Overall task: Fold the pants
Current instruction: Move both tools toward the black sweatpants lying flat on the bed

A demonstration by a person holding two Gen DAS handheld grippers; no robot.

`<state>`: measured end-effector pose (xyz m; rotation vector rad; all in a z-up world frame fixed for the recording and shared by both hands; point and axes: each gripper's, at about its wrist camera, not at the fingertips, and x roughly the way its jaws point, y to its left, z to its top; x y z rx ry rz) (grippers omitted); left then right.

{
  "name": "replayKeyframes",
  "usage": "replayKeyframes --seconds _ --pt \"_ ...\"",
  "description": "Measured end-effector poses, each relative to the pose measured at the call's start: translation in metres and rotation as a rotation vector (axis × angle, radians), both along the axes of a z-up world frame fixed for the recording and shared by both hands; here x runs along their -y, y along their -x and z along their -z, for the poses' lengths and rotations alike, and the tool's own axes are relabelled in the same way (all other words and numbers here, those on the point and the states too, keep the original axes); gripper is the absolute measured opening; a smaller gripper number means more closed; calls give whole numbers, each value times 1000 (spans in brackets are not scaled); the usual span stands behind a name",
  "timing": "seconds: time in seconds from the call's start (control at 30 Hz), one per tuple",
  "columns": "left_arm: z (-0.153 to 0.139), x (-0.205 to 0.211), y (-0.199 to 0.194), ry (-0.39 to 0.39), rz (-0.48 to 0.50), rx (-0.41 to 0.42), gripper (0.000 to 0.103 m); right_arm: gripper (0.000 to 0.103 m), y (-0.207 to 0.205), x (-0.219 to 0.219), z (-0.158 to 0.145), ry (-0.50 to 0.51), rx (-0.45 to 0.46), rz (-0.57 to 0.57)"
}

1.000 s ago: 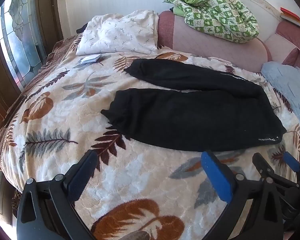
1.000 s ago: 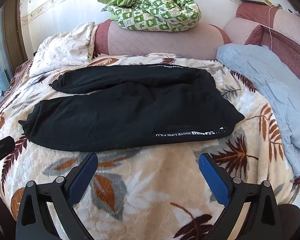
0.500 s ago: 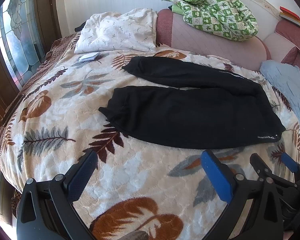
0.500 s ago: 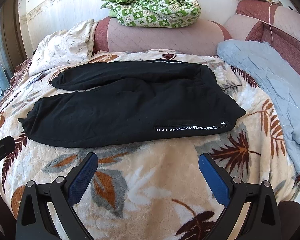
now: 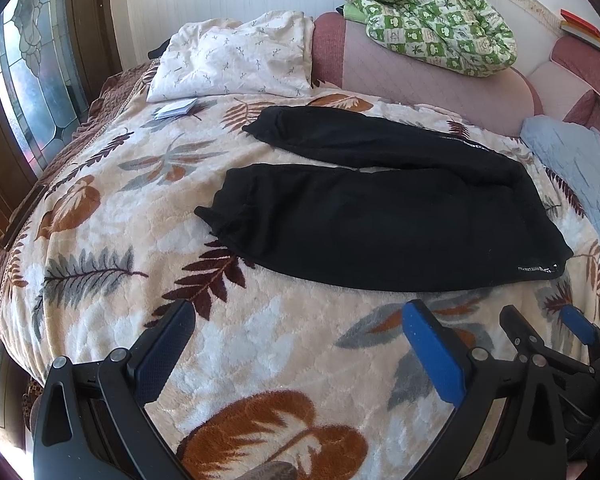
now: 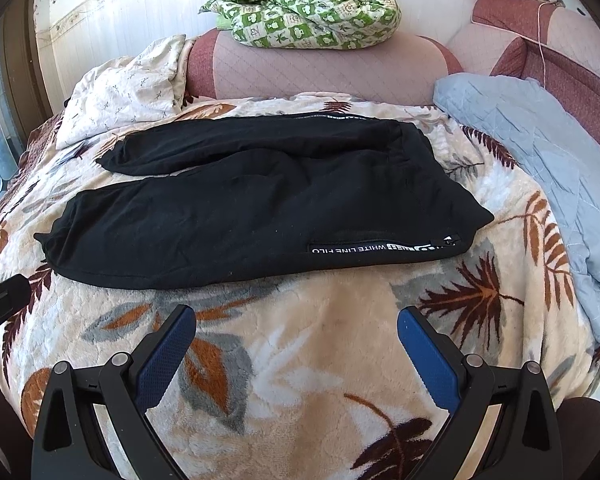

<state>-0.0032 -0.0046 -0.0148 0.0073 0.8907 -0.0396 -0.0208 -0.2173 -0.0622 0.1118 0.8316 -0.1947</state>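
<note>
Black pants [image 5: 380, 216] lie flat on the leaf-patterned blanket [image 5: 260, 340], legs spread apart toward the left and waistband at the right; they also show in the right wrist view [image 6: 240, 216], with a white-lettered stripe along the near side seam. My left gripper [image 5: 300, 320] is open and empty, hovering above the blanket in front of the near leg. My right gripper [image 6: 296, 324] is open and empty, in front of the near edge by the waist. The right gripper also shows at the lower right of the left wrist view [image 5: 548, 328].
A white pillow [image 5: 232, 60] and a small paper booklet [image 5: 176, 109] lie at the bed's far left. A green patterned quilt [image 6: 300, 4] sits on the pink headboard [image 6: 320, 68]. A light blue cover [image 6: 540, 152] lies to the right. A window [image 5: 28, 80] is at left.
Both grippers have pulled slightly back and lower, so the pants sit a little higher in both views. The pants have not moved. Both grippers stay open.
</note>
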Motion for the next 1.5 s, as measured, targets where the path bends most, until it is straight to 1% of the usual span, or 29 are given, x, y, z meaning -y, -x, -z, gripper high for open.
replayKeyframes --seconds 0.23,0.43,0.57,0.7,0.83,1.13,1.27,1.5 --pt "1 2 -2 -8 3 -14 103 102 0 0 3 -3 -3 4" --pt "8 2 -5 -8 3 -36 103 102 0 1 5 -5 -8 6" --pt "18 -3 -9 -5 -9 -60 103 102 -1 1 7 -6 -16 5" --pt "35 -7 -14 -3 -22 -107 103 102 -2 2 12 -8 -31 5" --pt "45 -9 -16 -2 -32 -135 103 102 -4 2 18 -8 -50 7" --pt "68 -13 -23 -23 -45 -187 103 102 -10 6 40 -36 -121 12" --pt "70 -11 -25 -43 -43 -177 103 103 -10 6 44 -34 -123 11" --pt "72 -11 -26 -42 -48 -179 103 103 -11 7 48 -49 -111 15"
